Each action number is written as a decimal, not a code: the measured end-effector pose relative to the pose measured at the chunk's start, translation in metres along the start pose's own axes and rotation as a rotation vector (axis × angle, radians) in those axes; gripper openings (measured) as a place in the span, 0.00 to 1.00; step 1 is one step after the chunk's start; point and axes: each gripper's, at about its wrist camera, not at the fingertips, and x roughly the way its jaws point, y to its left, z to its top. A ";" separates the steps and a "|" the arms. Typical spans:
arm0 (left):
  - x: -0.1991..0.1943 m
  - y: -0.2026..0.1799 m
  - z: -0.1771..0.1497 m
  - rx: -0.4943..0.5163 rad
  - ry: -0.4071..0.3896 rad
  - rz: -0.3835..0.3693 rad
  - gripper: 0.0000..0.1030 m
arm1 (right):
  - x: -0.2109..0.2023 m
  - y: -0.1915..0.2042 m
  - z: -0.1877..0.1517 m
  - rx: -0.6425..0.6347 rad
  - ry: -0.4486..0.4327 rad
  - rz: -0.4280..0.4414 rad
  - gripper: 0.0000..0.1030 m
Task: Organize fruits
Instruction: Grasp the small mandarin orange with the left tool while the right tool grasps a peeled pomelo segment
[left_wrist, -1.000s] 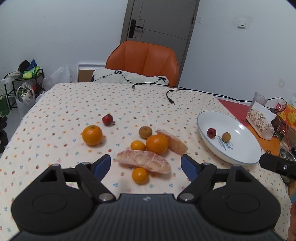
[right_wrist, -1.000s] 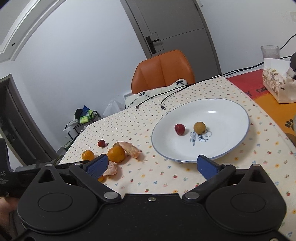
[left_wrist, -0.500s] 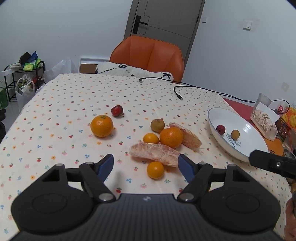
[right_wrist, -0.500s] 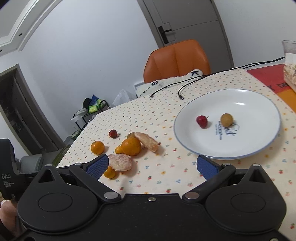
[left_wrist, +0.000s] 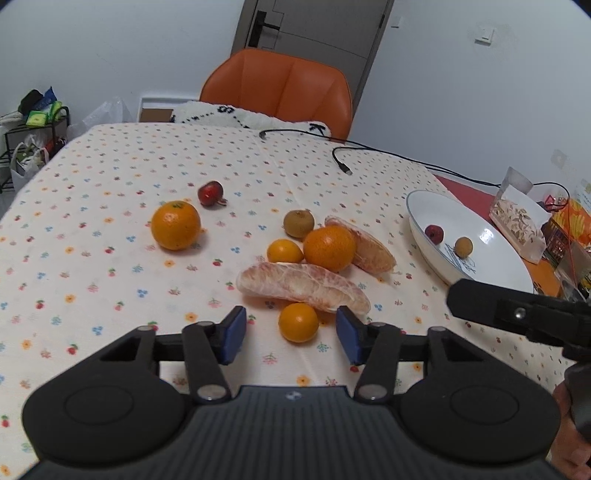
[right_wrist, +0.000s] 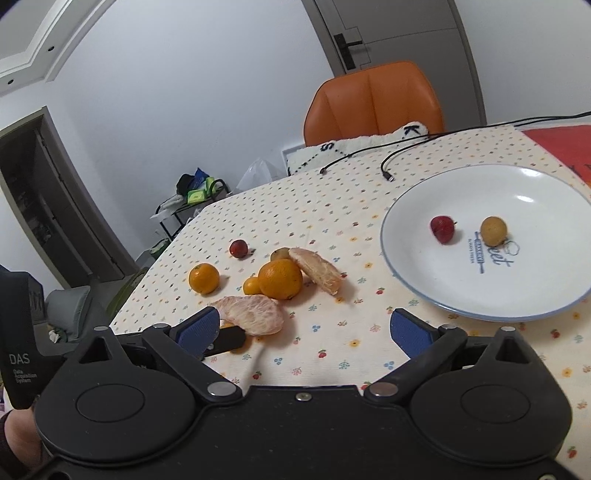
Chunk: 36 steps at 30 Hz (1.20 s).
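My left gripper (left_wrist: 291, 334) is open, its blue pads on either side of a small orange (left_wrist: 298, 322) without touching it. Just beyond lie a peeled pomelo segment (left_wrist: 303, 282), a bigger orange (left_wrist: 329, 248), a second small orange (left_wrist: 284, 251), a kiwi (left_wrist: 298, 223), another pomelo segment (left_wrist: 369, 245), a lone orange (left_wrist: 176, 225) and a red fruit (left_wrist: 210, 193). The white plate (right_wrist: 546, 206) holds a red fruit (right_wrist: 441, 229) and a yellowish fruit (right_wrist: 493, 231). My right gripper (right_wrist: 303, 332) hangs open over bare tablecloth, left of the plate.
Black cables (left_wrist: 341, 162) cross the far side of the floral tablecloth. An orange chair (left_wrist: 277, 92) with a white cushion stands behind the table. A tissue box (left_wrist: 517, 221) and clutter sit right of the plate. A shelf with bags (left_wrist: 33, 136) stands at far left.
My left gripper has dropped forward to straddle the nearest small orange, its fingers narrowing a little. My right gripper has swung left, bringing the fruit pile nearer to its centre.
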 end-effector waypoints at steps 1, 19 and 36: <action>0.002 0.000 0.000 0.004 0.005 -0.003 0.44 | 0.003 0.001 0.000 -0.002 0.006 0.004 0.93; -0.001 0.018 0.002 -0.011 0.003 -0.031 0.21 | 0.048 0.017 -0.002 -0.014 0.111 0.110 0.56; -0.017 0.054 0.003 -0.069 -0.009 0.040 0.21 | 0.070 0.051 -0.007 -0.159 0.104 0.040 0.53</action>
